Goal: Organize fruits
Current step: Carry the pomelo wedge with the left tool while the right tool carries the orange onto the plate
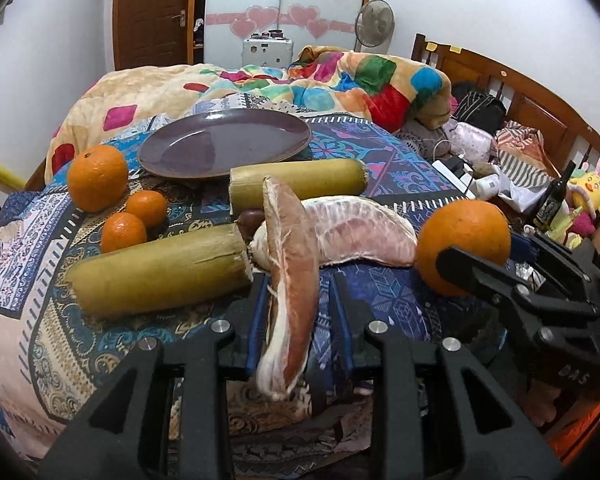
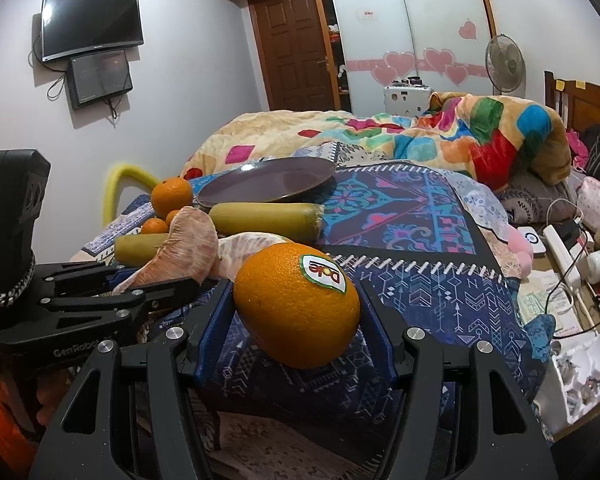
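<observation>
My left gripper [image 1: 298, 292] is shut on a peeled pomelo wedge [image 1: 292, 280] and holds it upright above the patterned cloth; it also shows in the right wrist view [image 2: 188, 244]. My right gripper [image 2: 296, 300] is shut on a large orange with a Dole sticker [image 2: 296, 304], seen at the right of the left wrist view [image 1: 464, 244]. A second pomelo wedge [image 1: 360, 236] lies behind. Two sugarcane pieces [image 1: 160, 268] [image 1: 300, 184], one large orange [image 1: 97, 178] and two small mandarins [image 1: 124, 232] [image 1: 147, 208] lie near an empty purple plate [image 1: 224, 144].
The fruit lies on a patterned blue cloth [image 2: 400, 272] over a bed. A colourful blanket [image 1: 360, 80] is heaped behind the plate. A power strip [image 2: 560, 256], cables and clutter lie at the right. A dark bottle [image 1: 552, 196] and toys stand by the wooden headboard [image 1: 520, 88].
</observation>
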